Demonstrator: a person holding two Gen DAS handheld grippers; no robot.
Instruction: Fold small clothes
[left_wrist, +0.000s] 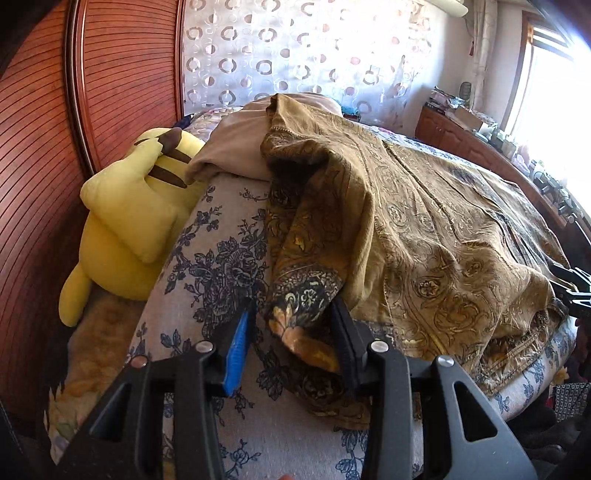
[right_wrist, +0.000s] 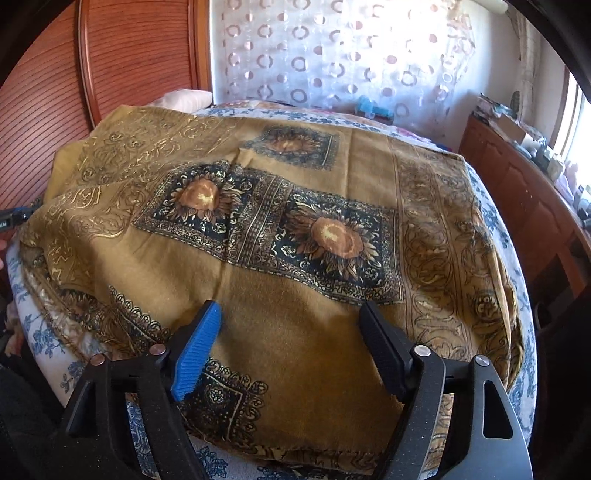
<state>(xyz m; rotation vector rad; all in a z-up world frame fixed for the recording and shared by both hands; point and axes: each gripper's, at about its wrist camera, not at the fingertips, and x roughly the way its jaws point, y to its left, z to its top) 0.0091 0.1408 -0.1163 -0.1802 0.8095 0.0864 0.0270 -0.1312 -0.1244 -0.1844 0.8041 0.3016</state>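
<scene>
An ochre cloth with gold scrollwork and dark sunflower squares lies spread over the bed, in the left wrist view (left_wrist: 424, 229) and the right wrist view (right_wrist: 280, 236). Its left part is bunched into a raised fold (left_wrist: 317, 192). My left gripper (left_wrist: 293, 314) is open, its fingers on either side of the cloth's near corner (left_wrist: 295, 325), not closed on it. My right gripper (right_wrist: 290, 317) is open and empty, just above a plain part of the cloth near its front edge. Its tip shows at the right edge of the left wrist view (left_wrist: 574, 288).
The bed has a white sheet with blue flowers (left_wrist: 221, 258). A yellow plush toy (left_wrist: 133, 221) and a beige pillow (left_wrist: 236, 147) lie by the wooden headboard (left_wrist: 40, 166). A wooden cabinet with clutter (right_wrist: 517, 177) runs along the right side under the window.
</scene>
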